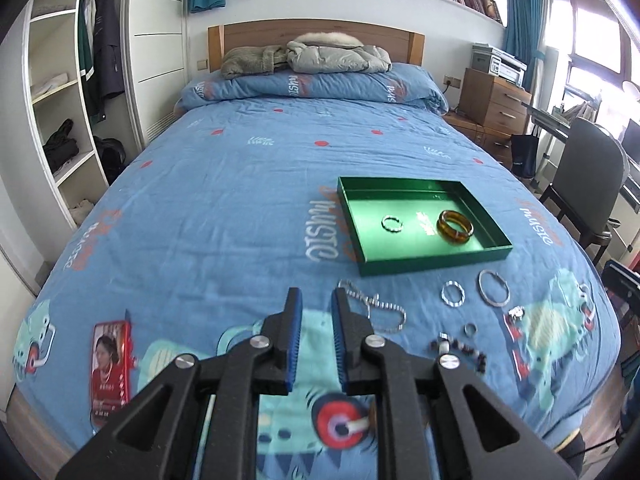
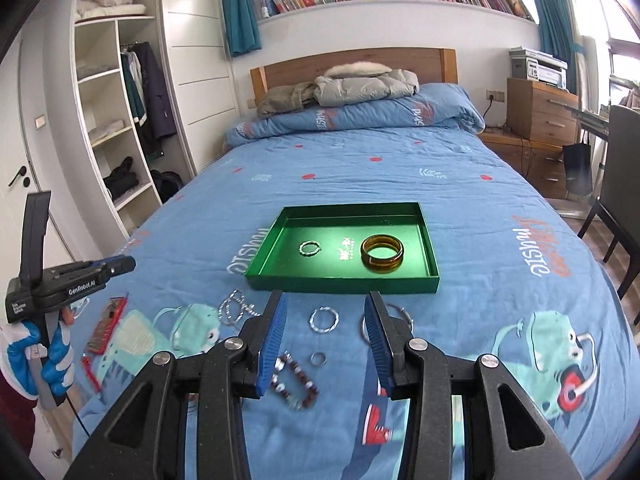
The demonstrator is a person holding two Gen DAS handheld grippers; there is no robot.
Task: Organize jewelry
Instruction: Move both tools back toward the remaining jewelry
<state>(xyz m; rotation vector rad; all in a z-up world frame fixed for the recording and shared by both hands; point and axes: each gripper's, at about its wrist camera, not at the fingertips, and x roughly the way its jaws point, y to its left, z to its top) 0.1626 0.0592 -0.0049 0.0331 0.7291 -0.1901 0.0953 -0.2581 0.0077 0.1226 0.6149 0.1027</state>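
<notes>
I see silver rings, a chain point(image 1: 374, 306) and a bead bracelet point(image 2: 296, 380) loose on the bed point(image 1: 240, 184). At two o'clock, the green tray point(image 1: 436, 266) holds an amber bangle point(image 1: 455, 227) and a silver ring point(image 1: 391, 224). My left claw point(image 1: 316, 300) and right claw point(image 2: 326, 304) stand apart, empty.

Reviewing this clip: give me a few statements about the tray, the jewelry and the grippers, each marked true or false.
1. The amber bangle lies inside the green tray. True.
2. The right gripper is clamped on the bead bracelet. False: its jaws stand open, holding nothing.
3. The chain necklace lies in the tray. False: it lies on the bedspread, in front of the tray.
4. The left gripper holds nothing. True.
</notes>
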